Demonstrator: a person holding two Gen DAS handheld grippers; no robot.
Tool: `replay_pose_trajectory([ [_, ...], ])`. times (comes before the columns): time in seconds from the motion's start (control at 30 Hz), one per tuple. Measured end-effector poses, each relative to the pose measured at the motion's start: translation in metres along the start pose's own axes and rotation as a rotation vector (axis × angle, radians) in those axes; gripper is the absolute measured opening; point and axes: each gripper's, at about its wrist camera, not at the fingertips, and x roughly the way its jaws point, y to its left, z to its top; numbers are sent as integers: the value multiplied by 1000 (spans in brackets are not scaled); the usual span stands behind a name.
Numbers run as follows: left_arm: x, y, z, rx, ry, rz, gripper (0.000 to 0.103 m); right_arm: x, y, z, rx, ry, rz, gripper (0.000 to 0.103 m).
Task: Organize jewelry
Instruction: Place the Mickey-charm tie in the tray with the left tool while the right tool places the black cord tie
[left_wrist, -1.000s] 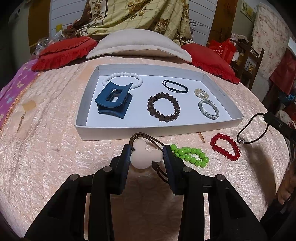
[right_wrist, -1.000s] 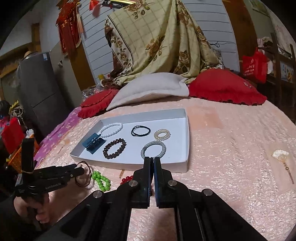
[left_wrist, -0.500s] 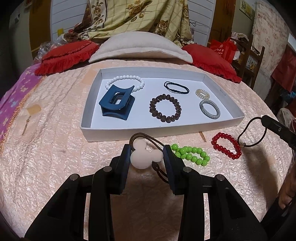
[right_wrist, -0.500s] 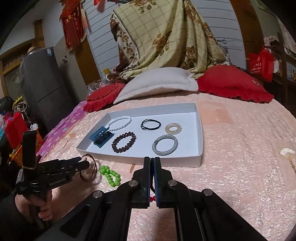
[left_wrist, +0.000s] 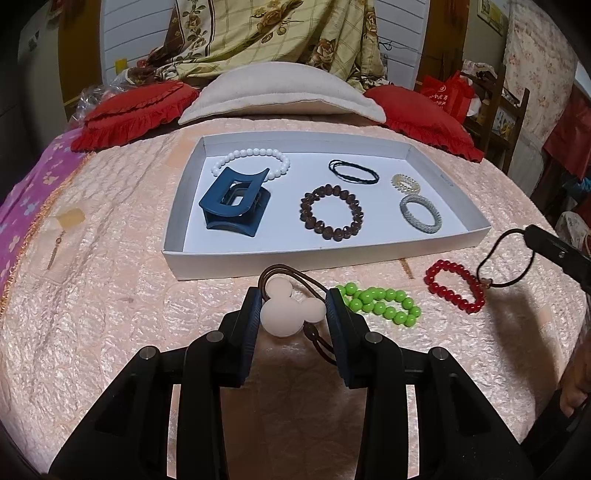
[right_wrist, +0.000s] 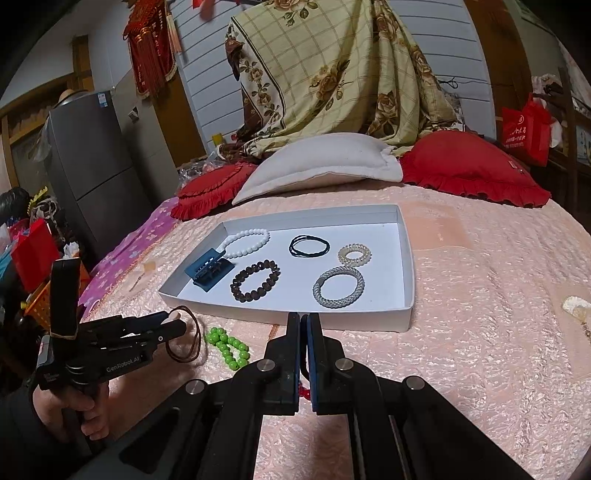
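My left gripper (left_wrist: 291, 314) is shut on a brown hair tie with a pale mouse-head charm (left_wrist: 290, 312), held just in front of the white tray (left_wrist: 258, 264). My right gripper (right_wrist: 304, 325) is shut on a thin black cord loop (left_wrist: 506, 258), held above the red bead bracelet (left_wrist: 456, 286); the cord is hidden in the right wrist view. A green bead bracelet (left_wrist: 380, 302) lies on the bedspread. The tray holds a blue hair claw (left_wrist: 234, 201), white bead bracelet (left_wrist: 251, 155), brown bead bracelet (left_wrist: 334, 212), black ties (left_wrist: 352, 171) and two more rings.
The tray lies on a pink quilted bedspread (left_wrist: 110, 295). Red cushions (left_wrist: 136, 110) and a beige pillow (left_wrist: 280, 88) lie behind it. A small pendant (left_wrist: 55, 251) lies at the left, another ornament (right_wrist: 578, 308) at the far right.
Both grippers have moved closer to the tray, each still holding its item. The black cord loop has drifted over the red bracelet.
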Motion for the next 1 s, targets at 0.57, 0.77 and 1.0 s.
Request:
replay_pose_trajectory([
  [0.57, -15, -26, 92, 23, -86, -89, 34, 14, -5, 70, 32, -33, 36, 3],
  [0.77, 57, -24, 132, -39, -20, -57, 34, 65, -17, 97, 91, 28, 56, 3],
  [1.0, 113, -18, 142, -65, 68, 26, 34, 126, -40, 112, 196, 67, 73, 3],
])
